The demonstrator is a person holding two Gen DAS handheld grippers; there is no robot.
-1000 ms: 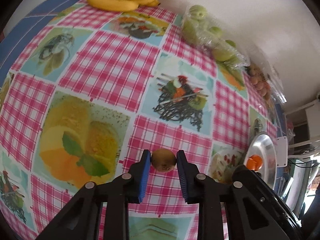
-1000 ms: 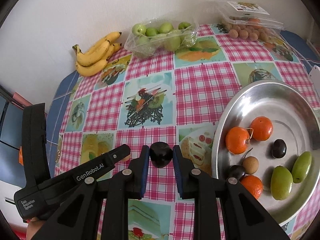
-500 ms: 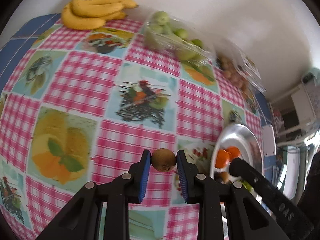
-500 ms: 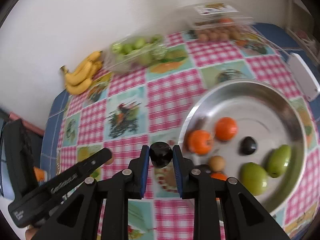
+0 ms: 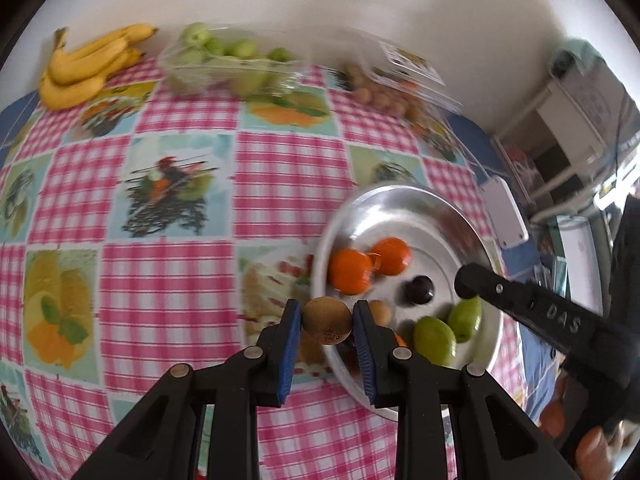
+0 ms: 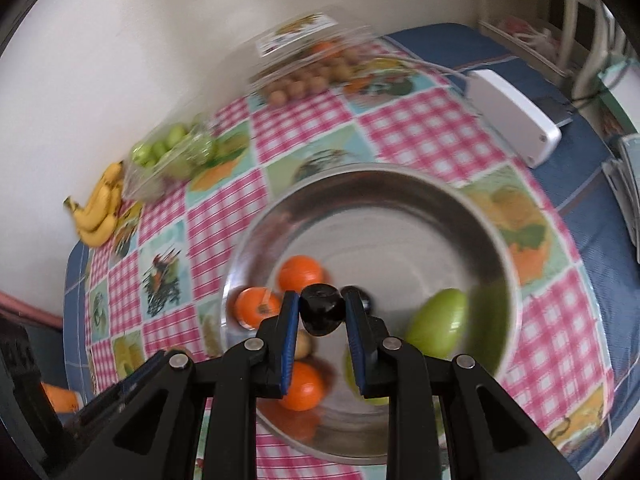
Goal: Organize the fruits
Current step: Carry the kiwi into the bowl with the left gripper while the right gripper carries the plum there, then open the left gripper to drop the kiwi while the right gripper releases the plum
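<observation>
My left gripper (image 5: 327, 320) is shut on a brown kiwi (image 5: 327, 321), held above the near left rim of the silver bowl (image 5: 400, 196). My right gripper (image 6: 322, 314) is shut on a dark plum (image 6: 322, 312), held over the inside of the bowl (image 6: 380, 176). The bowl holds oranges (image 6: 300, 274), green fruits (image 6: 438, 324), another dark plum (image 5: 419, 290) and a small brown fruit (image 5: 380, 312). The right gripper's black body (image 5: 540, 312) reaches over the bowl's right side in the left wrist view.
Bananas (image 5: 84, 66), a clear pack of green fruits (image 5: 224, 64) and a pack of small brown fruits (image 5: 384, 92) line the wall side of the checked tablecloth. A white box (image 6: 516, 118) lies right of the bowl near the table edge.
Both grippers have moved right toward the bowl with their fruits. The right gripper now hangs over the bowl's inside; the left one has reached its rim.
</observation>
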